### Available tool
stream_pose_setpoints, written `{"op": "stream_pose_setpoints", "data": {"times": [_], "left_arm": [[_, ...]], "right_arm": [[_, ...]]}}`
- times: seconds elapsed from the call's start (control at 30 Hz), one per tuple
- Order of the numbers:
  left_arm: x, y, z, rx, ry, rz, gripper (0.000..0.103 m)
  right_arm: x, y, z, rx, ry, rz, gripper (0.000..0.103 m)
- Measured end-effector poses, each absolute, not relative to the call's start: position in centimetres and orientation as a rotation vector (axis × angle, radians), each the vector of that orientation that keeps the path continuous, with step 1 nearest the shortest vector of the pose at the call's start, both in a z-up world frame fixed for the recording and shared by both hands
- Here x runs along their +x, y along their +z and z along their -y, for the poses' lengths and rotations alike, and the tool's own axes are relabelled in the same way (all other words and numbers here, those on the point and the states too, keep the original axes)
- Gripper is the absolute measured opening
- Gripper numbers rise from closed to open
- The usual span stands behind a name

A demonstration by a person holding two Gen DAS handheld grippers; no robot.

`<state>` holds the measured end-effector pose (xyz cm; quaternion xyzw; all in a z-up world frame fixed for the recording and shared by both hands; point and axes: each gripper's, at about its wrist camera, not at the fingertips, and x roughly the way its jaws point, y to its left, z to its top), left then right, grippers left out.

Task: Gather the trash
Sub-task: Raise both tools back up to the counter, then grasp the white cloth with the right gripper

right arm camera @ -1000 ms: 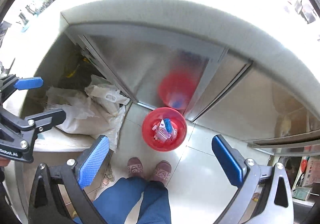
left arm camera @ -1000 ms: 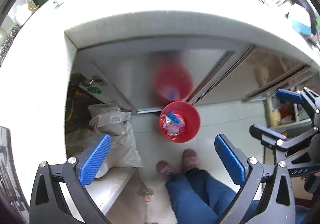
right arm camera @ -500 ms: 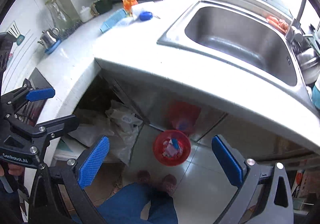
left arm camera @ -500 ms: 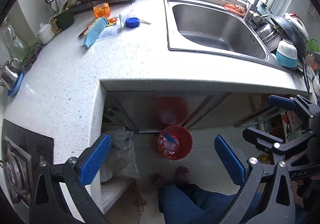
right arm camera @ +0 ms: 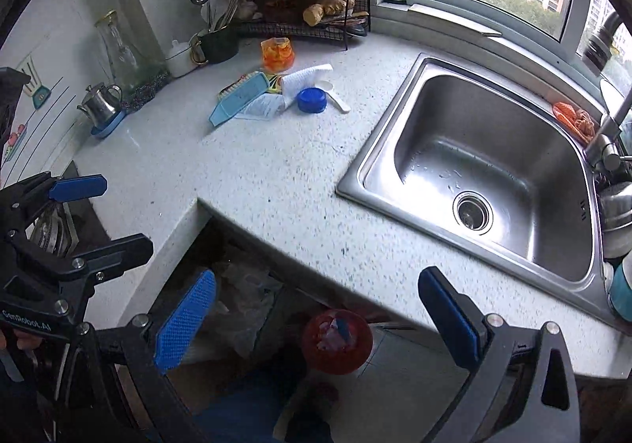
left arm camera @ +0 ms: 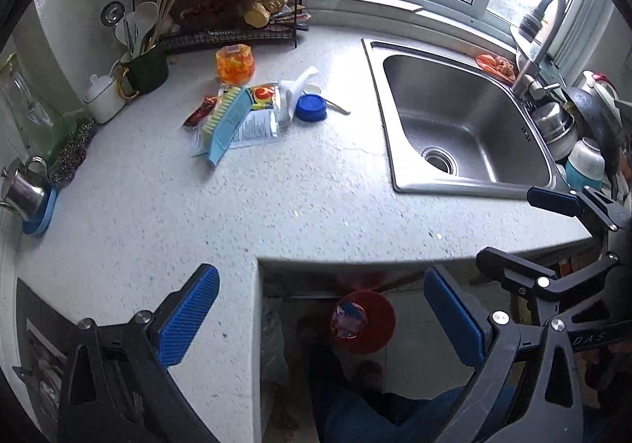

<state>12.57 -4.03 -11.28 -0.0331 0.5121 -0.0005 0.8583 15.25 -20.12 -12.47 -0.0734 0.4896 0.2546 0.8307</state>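
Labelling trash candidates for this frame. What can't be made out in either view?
- Contents of the red plastic bin on the floor: small and blurred in both views; only pale and blue scraps show.
- Printed wrappers on the speckled white countertop: partly covered by the light blue scrub brush; text too small.
- Space under the counter: dark in the right wrist view, cut off by the counter edge.

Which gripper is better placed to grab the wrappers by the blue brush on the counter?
Left, probably. Both the left gripper and right gripper hang open and empty, but the wrappers lie on the left gripper's side.
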Motion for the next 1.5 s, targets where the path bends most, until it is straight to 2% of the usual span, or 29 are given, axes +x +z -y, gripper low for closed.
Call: {"op": "stream_pose_setpoints", "data": {"times": [0.4,0.67,0.77,0.9,0.97,1.1,1.23,1.27,1.33,1.4,1.5], "left_arm": [[23.5,-10.6,-5.5,-0.072,0.049,-1.081,0.103],[28.3,-12.9,-10.8,-0.108,0.07,-1.129,0.103],[29.5,-14.2,-12.0,-0.11,0.068,-1.157,0.103],[30.4,-15.6,-12.9,-0.123,0.051,-1.185,0.103],[30.7,-16.3,-13.3,-0.127,0.046,-1.2,0.103],[31.0,-17.3,-13.9,-0.125,0.034,-1.223,0.103],[30.9,-17.5,-14.1,-0.122,0.027,-1.23,0.103],[30.9,-17.5,-14.2,-0.124,0.026,-1.23,0.103],[30.9,-17.5,-14.2,-0.125,0.025,-1.23,0.103],[30.9,-17.5,-14.1,-0.124,0.017,-1.231,0.103],[31.1,-17.7,-13.7,-0.113,0.009,-1.236,0.103]], "right_arm": [[26.7,-10.3,13.5,-0.114,0.506,-1.064,0.102],[32.2,-13.0,8.1,-0.085,0.529,-1.165,0.1],[33.9,-14.5,6.6,-0.084,0.518,-1.213,0.092],[35.5,-16.6,5.3,-0.079,0.522,-1.27,0.076],[36.2,-17.2,4.8,-0.083,0.513,-1.285,0.065],[37.4,-18.1,4.1,-0.084,0.494,-1.297,0.062],[38.4,-19.1,3.0,-0.086,0.468,-1.329,0.042],[38.5,-19.3,2.8,-0.085,0.466,-1.338,0.041],[38.5,-19.1,2.6,-0.093,0.462,-1.327,0.018],[38.4,-19.0,2.5,-0.099,0.454,-1.315,0.005],[38.1,-18.6,2.6,-0.088,0.47,-1.299,0.004]]}}
